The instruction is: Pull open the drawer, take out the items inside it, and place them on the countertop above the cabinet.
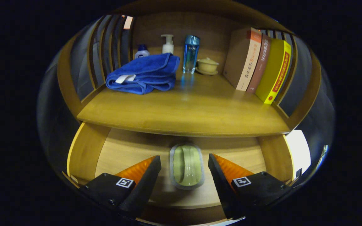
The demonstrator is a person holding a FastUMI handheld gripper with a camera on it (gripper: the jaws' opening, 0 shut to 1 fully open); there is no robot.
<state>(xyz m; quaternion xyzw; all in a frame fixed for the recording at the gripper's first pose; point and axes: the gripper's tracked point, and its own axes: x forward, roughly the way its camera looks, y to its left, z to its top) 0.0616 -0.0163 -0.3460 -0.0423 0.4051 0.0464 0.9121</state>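
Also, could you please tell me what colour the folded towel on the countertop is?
Blue, with a small white tag: the towel shows best in the gripper view, lying beyond the open gripper.

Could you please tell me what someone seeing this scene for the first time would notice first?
Most likely the folded blue towel on the wooden countertop, with bottles behind it and a row of upright books opposite. Below, the wooden drawer stands open. In it lies a pale green oval container with a grey rim, between the fingers of the open gripper, which do not touch it.
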